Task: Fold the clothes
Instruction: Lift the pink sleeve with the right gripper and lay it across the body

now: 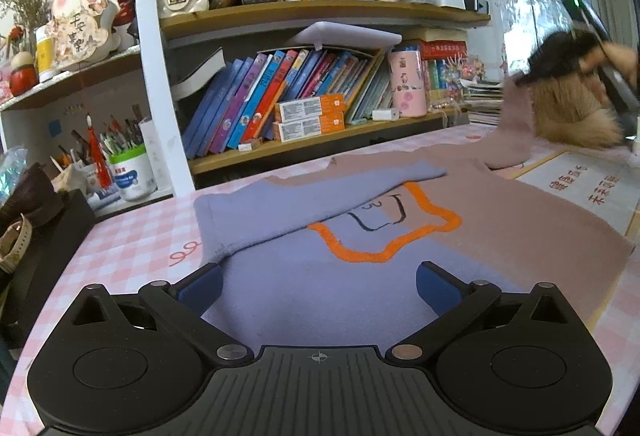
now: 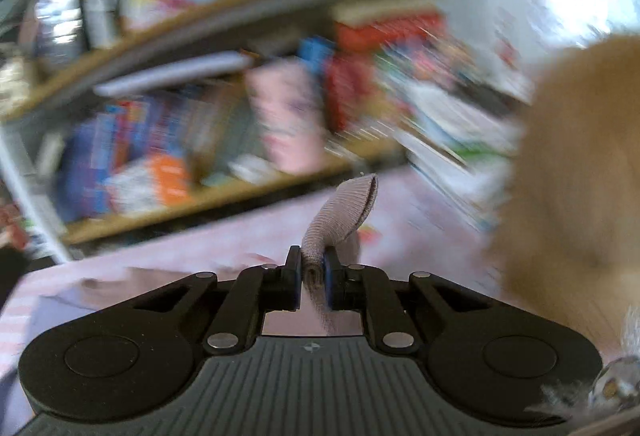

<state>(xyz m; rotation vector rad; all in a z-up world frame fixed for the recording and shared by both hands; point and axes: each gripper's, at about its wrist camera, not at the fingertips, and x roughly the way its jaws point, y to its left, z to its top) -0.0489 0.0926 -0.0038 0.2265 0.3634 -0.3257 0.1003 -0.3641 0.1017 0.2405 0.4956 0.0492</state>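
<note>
One knitted sweater, lilac and mauve-brown with orange outline motif [image 1: 360, 236], flat on pink checked tabletop [image 1: 132, 236], left sleeve already folded; right gripper [image 2: 311, 276] pinching mauve cuff [image 2: 344, 212], left gripper [image 1: 319, 282] spread empty; next, likely carry cuff across chest.

The right wrist view smears the bookshelf [image 2: 224, 124] beyond reading (titles lost). At the table's far right corner, a furry sleeve [image 1: 576, 112] is blurred and cut off.
</note>
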